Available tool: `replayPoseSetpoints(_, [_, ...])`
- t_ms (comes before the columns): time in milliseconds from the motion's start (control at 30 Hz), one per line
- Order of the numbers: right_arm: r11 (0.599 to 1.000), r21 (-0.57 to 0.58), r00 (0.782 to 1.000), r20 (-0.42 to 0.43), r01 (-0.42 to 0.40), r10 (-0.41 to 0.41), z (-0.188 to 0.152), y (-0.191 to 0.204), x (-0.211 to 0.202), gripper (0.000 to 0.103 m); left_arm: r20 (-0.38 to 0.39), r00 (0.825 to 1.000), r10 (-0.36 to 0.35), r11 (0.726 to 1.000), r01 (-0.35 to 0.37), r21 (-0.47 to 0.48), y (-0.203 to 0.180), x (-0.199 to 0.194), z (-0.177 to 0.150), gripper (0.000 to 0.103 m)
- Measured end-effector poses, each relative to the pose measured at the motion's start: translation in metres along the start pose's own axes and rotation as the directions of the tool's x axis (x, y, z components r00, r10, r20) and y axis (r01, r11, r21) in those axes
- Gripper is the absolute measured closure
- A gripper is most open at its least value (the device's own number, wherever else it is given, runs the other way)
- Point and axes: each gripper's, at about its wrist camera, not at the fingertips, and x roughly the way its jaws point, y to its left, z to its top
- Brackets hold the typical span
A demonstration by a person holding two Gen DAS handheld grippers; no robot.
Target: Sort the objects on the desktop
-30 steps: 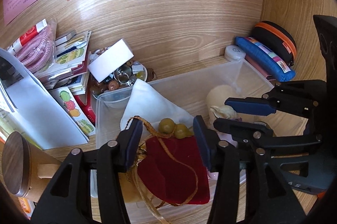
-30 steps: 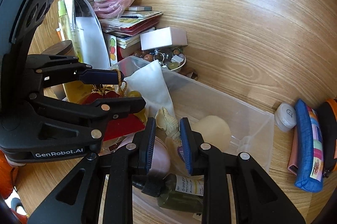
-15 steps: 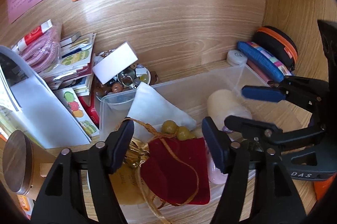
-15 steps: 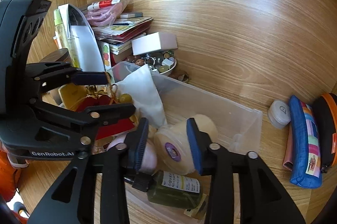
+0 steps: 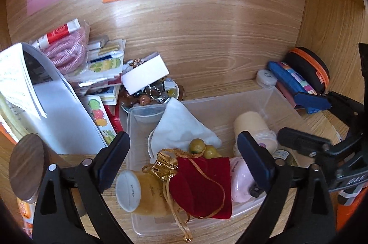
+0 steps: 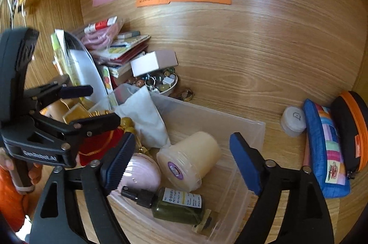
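A clear plastic bin (image 5: 230, 101) (image 6: 248, 129) on the wooden desk holds a red velvet pouch (image 5: 202, 186) with gold cord, a white cloth bag (image 5: 181, 129) (image 6: 145, 115), a cream jar (image 5: 253, 129) (image 6: 191, 159), a pink case (image 6: 142, 170) and a dark green spray bottle (image 6: 174, 202). My left gripper (image 5: 184, 163) is open and empty above the pouch. My right gripper (image 6: 181, 163) is open and empty above the cream jar. Each gripper shows in the other's view.
A stack of booklets and a pink coiled cord (image 5: 71, 53) sit at the back left. A bowl of trinkets (image 5: 151, 94) with a white box (image 5: 145, 76) is behind the bin. A blue pencil case (image 6: 326, 147), a black-orange case (image 6: 352, 129) and a small white jar (image 6: 294, 121) lie right.
Both grippers have opened wide and pulled back from the bin. The right gripper let go of a small shell-like object; it is no longer seen.
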Motion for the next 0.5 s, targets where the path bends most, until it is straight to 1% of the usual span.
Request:
replayPoseSetpoints(100, [0.998,0.051,0.999,0.009,-0.033,0.033,0.002,-0.007,-0.013,0.011,0.023,1.0,0.019,1.0,-0.02,0.013,-0.003,-0.012,0.0,0.007])
replayPoseSetpoints(167, [0.996,0.076,0.999,0.025,-0.041,0.04,0.002,-0.009,-0.022,0.004,0.038,0.999,0.027,0.999,-0.028,0.015,-0.005,-0.021,0.0,0.005])
replayPoseSetpoints(200, [0.996,0.083,0.999,0.033,-0.033,0.031,0.002,-0.009,-0.026,0.001,0.045,0.998,0.034,0.999,-0.034,0.013,-0.005,-0.024,-0.001,0.005])
replayPoseSetpoints(267, [0.996,0.092,0.999,0.049,-0.017,0.012,0.0,-0.008,-0.035,0.0,0.061,0.997,0.05,0.999,-0.051,0.008,-0.005,-0.034,-0.003,0.004])
replayPoseSetpoints(400, [0.994,0.107,0.998,0.06,-0.013,0.007,-0.006,-0.008,-0.048,0.0,0.08,0.994,0.072,0.997,-0.072,-0.006,-0.006,-0.05,-0.007,0.004])
replayPoseSetpoints(500, [0.993,0.115,0.998,0.062,0.006,-0.014,-0.011,-0.006,-0.057,0.0,0.109,0.988,0.109,0.994,-0.109,-0.001,-0.009,-0.062,-0.012,0.004])
